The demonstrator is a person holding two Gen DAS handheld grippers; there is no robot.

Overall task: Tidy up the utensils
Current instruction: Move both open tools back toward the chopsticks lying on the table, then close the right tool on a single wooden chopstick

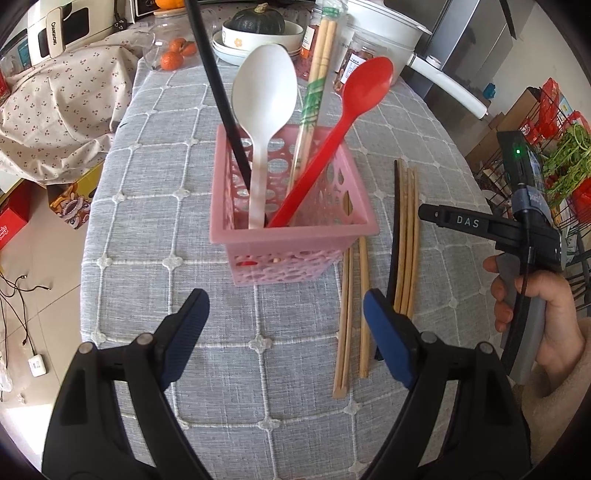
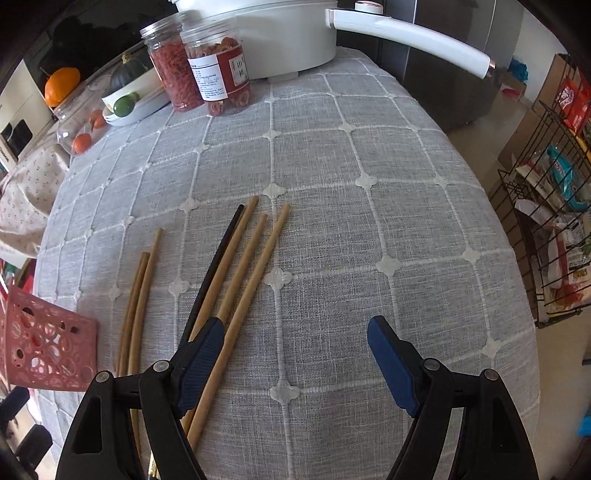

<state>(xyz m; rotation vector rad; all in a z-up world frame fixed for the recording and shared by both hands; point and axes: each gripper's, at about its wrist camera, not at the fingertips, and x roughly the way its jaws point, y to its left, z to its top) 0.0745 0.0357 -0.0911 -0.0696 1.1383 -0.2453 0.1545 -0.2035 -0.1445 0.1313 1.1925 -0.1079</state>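
A pink perforated basket [image 1: 291, 236] stands on the grey checked tablecloth [image 1: 155, 229]. It holds a white spoon [image 1: 264, 96], a red spoon [image 1: 343, 122], a black stick [image 1: 218, 96] and wrapped chopsticks [image 1: 314, 96]. Loose wooden chopsticks [image 1: 364, 295] and a black one [image 1: 395, 236] lie to its right. My left gripper [image 1: 284, 332] is open and empty, in front of the basket. My right gripper [image 2: 295, 365] is open and empty, low over the loose chopsticks [image 2: 251, 273]; its left finger [image 2: 201, 362] overlaps them. The basket's corner [image 2: 48, 343] shows at left.
At the table's back stand a white pot with a long handle [image 2: 410, 37], two clear jars [image 2: 218, 70], stacked bowls with a green squash [image 1: 258, 26] and oranges [image 1: 177, 55]. A wire rack [image 2: 554, 229] stands off the right edge. Patterned cloth [image 1: 55, 103] lies at left.
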